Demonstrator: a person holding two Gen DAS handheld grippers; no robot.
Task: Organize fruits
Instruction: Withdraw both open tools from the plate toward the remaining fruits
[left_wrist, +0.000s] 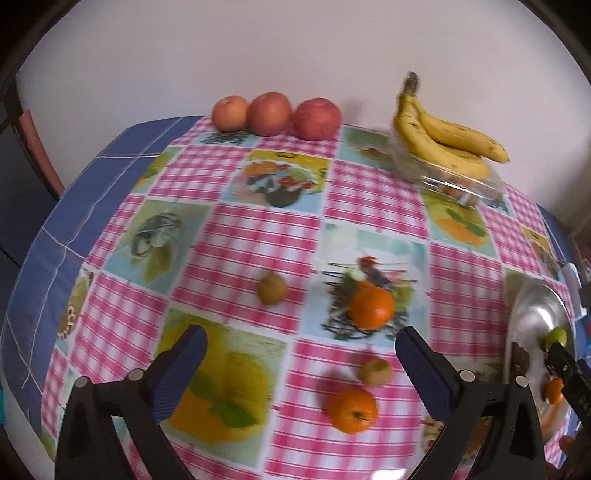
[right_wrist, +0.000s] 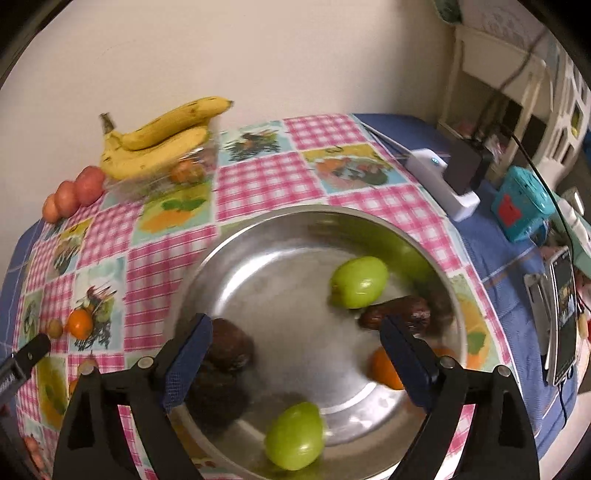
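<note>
Partly done, I judge: the round steel bowl (right_wrist: 436, 258) already holds two green fruits, two dark ones and an orange, while two oranges and two small brown fruits lie loose on the checked tablecloth (left_wrist: 373, 192) under the left gripper (left_wrist: 301, 350), and both it and the right gripper (right_wrist: 295, 339) are spread wide, pinching nothing

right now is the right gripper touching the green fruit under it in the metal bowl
Apart. The right wrist view shows the right gripper open, bare metal between both fingers and the green fruit.
</note>
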